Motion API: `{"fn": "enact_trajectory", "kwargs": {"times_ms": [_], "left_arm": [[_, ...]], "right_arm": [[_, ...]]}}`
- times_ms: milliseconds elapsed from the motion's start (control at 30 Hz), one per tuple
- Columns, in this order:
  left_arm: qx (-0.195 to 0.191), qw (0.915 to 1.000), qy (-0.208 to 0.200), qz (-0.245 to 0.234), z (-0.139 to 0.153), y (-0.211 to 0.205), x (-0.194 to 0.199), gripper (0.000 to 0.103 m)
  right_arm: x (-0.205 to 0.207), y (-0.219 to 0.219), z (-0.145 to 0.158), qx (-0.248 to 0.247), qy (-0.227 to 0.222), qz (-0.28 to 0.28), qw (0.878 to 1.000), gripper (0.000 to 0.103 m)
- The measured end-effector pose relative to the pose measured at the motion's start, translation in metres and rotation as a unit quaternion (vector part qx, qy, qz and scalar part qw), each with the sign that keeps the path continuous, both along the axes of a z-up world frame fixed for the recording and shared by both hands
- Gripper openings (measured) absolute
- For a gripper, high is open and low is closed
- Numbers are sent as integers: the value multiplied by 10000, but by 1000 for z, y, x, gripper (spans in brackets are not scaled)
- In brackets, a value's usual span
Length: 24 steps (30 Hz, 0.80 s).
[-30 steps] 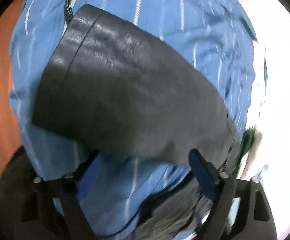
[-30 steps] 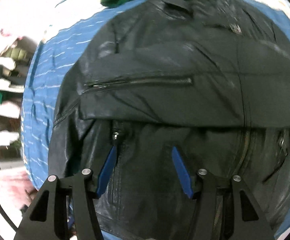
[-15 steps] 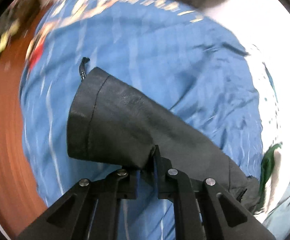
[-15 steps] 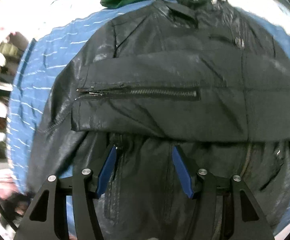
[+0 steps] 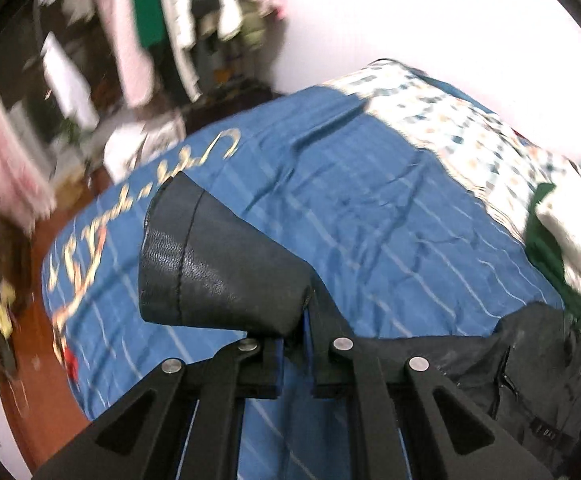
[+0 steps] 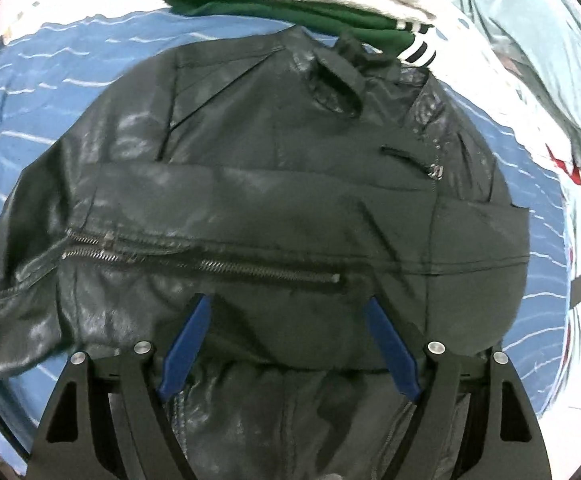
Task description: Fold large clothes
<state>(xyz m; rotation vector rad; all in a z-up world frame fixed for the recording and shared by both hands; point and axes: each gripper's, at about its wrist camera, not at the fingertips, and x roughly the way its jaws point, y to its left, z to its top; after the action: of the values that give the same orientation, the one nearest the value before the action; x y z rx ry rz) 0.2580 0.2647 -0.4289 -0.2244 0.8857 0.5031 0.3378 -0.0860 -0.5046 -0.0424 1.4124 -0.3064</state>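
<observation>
L gripper (image 5: 292,332) went from open to clamped on the sleeve (image 5: 218,276) and lifted it off the bedspread (image 5: 370,220), frame centre. R gripper (image 6: 286,344) unchanged: wide open, empty, over the jacket (image 6: 270,200) mid-frame. Likely next: sleeve folds across the body.

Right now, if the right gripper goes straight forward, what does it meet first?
Most likely the black leather jacket: the right gripper has open jaws aimed at the sleeve folded across it, though depth is unclear.
</observation>
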Motion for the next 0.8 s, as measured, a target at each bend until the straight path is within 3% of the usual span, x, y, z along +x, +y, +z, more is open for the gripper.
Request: {"fn": "enact_trajectory", "kwargs": {"times_ms": [167, 367, 567, 667, 800], "left_arm": [[497, 9959, -197, -728, 31, -57, 26, 4], [407, 9839, -534, -1658, 59, -168, 42, 4], [-36, 9583, -435, -2823, 58, -327, 40, 4], [-171, 9396, -193, -3412, 38, -410, 29, 4], [-149, 9173, 353, -3963, 1, -484, 19, 4]], "right_arm": [[-5, -32, 3, 342, -42, -424, 9985, 82], [-34, -112, 8, 1050, -121, -1302, 9858, 82], [-73, -212, 23, 1324, -294, -1915, 9721, 82], [-91, -255, 24, 1292, -330, -2041, 9698, 82], [-108, -304, 13, 1282, -237, -2173, 9674, 82]]}}
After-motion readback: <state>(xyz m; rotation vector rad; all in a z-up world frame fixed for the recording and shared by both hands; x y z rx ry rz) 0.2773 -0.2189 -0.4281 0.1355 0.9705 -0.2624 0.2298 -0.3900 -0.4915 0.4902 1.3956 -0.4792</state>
